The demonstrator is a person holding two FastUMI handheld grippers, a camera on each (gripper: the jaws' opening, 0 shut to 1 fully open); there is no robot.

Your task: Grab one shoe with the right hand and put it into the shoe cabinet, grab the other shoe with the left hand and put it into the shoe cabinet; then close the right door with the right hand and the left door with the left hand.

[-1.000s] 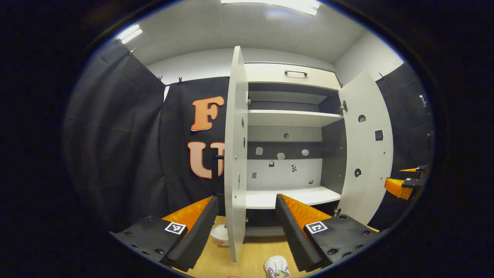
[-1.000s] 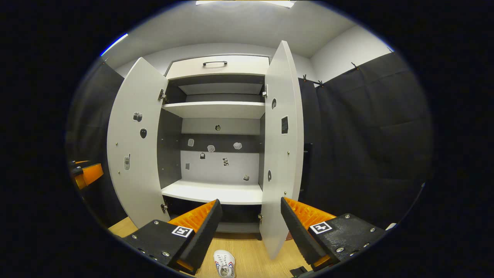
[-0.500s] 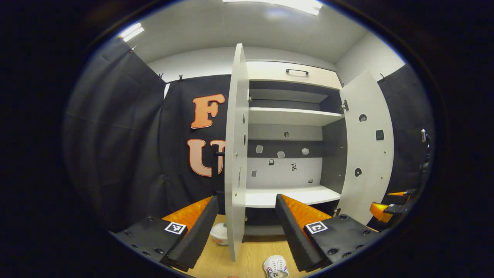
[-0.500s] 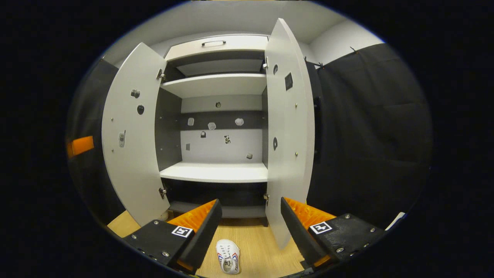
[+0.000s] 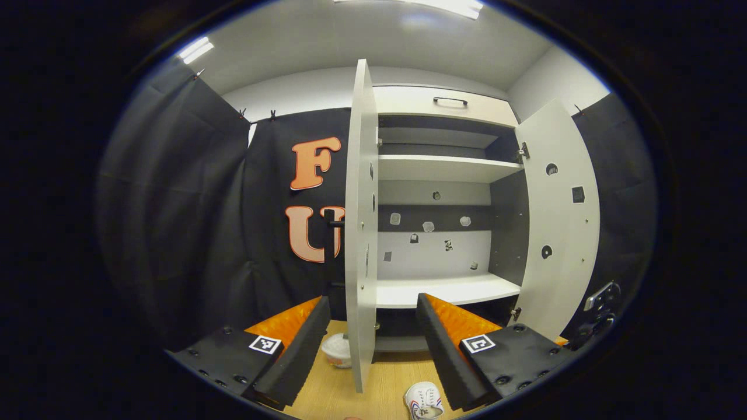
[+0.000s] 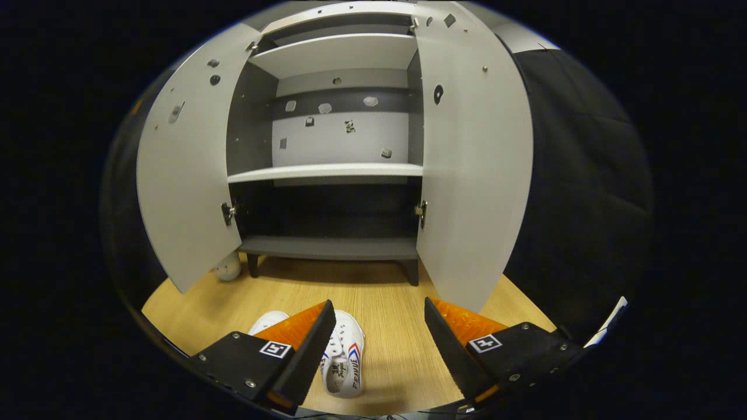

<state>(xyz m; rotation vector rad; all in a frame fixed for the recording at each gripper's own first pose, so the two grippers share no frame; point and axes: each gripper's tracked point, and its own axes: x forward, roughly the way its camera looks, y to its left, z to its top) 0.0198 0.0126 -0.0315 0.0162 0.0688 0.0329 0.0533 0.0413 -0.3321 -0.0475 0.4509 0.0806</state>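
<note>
two shoes [image 6: 344, 361], two open doors [image 6: 475, 157]

Both cabinet doors [image 6: 473, 175] swung wide; shelf [image 6: 327, 171] bare, reachable; floor [image 6: 397, 326] before shoes [image 6: 344, 361] free.

shoe [image 6: 345, 361]: white, red and blue stripes
shoe cabinet [image 6: 327, 169]: white doors, dark grey inside
floor [image 6: 385, 303]: light wood grain

Shoe cabinet [image 6: 332, 175]: stands at 12 o'clock on the floor [image 6: 385, 291], both doors swung open.
Left door [image 6: 187, 169]: at 10 o'clock.
Right door [image 6: 475, 157]: at 2 o'clock.
Shoes [image 6: 344, 359]: on the floor before the cabinet, at 6 o'clock, apparently side by side.
Round object [image 6: 227, 269]: beside the cabinet's left leg, behind the left door.
</note>
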